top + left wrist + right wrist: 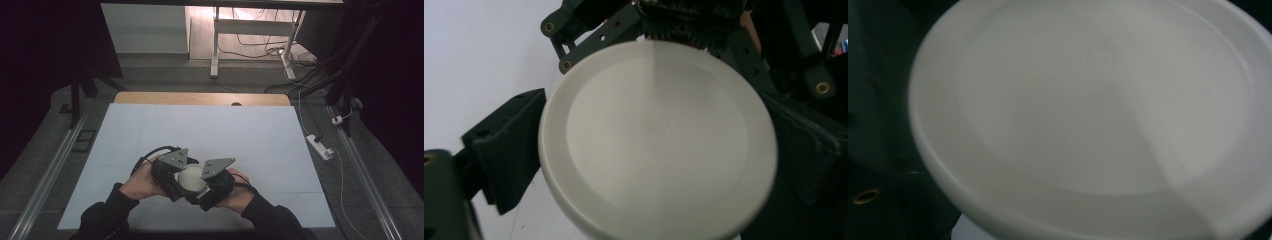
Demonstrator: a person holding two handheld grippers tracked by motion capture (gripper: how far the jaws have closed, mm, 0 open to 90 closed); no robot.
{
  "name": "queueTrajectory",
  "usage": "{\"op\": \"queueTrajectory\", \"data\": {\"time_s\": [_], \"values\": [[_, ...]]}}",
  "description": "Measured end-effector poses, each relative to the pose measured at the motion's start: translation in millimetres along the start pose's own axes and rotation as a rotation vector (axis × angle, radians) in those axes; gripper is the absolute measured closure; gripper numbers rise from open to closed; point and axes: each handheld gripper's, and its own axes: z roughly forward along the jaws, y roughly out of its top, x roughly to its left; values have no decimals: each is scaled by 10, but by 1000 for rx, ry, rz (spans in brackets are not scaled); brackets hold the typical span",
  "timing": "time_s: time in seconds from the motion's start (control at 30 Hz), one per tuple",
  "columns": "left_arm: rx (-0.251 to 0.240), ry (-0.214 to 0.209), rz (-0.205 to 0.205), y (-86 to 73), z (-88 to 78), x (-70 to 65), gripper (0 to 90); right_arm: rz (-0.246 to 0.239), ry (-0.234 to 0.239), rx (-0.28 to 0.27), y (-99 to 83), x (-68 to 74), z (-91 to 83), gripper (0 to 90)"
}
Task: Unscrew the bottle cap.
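From above I see my left hand at about 7 o'clock on the white mat. It holds the left gripper, which points in toward the middle.

Next comes the round white lid. It sits between my two grippers, near the 6 o'clock edge of the mat. It looks like a smooth, flat disc with a raised rim.

In the left gripper view the lid is very close and big. A black jaw block stands at 9 o'clock of the lid, right up against its rim, and dark gripper parts press in at 3 o'clock. So the left tongs are pinching the lid by its sides. At 12 o'clock, past the lid, I see the black arms of the right gripper.

In the right gripper view the lid is close too, and blurry. Dark parts show at 9 o'clock of it, but I cannot tell if the right tongs are spread or pressed on it.

Last, from above, the right gripper sits at 3 o'clock of the lid, touching it, and my right hand holds it at about 5 o'clock on the mat.
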Motion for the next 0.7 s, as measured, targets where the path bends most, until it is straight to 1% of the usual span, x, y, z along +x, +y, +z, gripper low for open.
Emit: {"op": "queueTrajectory", "data": {"time_s": [0.1, 0.2, 0.23, 0.27, 0.3, 0.33, 0.37, 0.4, 0.43, 0.47, 0.5, 0.53, 0.57, 0.6, 0.63, 0.67, 0.7], "values": [[-3, 9, 3, -4, 0, -7, 71, -6, -4, 1, 1, 0, 0, 67], [0, 51, -44, 4, 30, 3, 73, 1, -27, 8, -6, -23, 1, 67], [0, 60, -63, 7, 41, 13, 73, 11, -37, 14, -9, -28, 2, 67], [0, 60, -63, 7, 41, 13, 73, 16, -48, 14, -11, -34, 5, 67], [0, 88, -94, 14, 63, 17, 74, 24, -58, 16, -14, -43, 7, 67], [0, 88, -94, 14, 63, 17, 74, 24, -58, 16, -14, -43, 7, 67], [6, 121, -129, 33, 86, 16, 74, 36, -82, 24, -21, -63, 7, 67], [6, 121, -129, 33, 86, 16, 74, 41, -91, 25, -25, -73, 7, 67], [17, 154, -154, 57, 109, 7, 74, 45, -100, 26, -29, -81, 7, 67], [17, 154, -154, 57, 109, 7, 74, 51, -110, 30, -31, -87, 5, 67], [24, 193, -188, 84, 138, -8, 74, 57, -120, 32, -34, -94, 7, 67], [24, 193, -188, 84, 138, -8, 74, 62, -132, 34, -36, -98, 7, 67], [29, 231, -217, 109, 167, -28, 75, 66, -138, 37, -39, -106, 5, 67], [29, 231, -217, 109, 167, -28, 75, 67, -144, 38, -43, -115, 5, 67], [33, 260, -238, 125, 187, -38, 75, 76, -153, 39, -45, -118, 5, 67], [33, 260, -238, 125, 187, -38, 75, 80, -159, 40, -47, -123, 5, 67], [31, 272, -246, 131, 197, -44, 75, 86, -162, 39, -48, -126, 5, 67]]}}
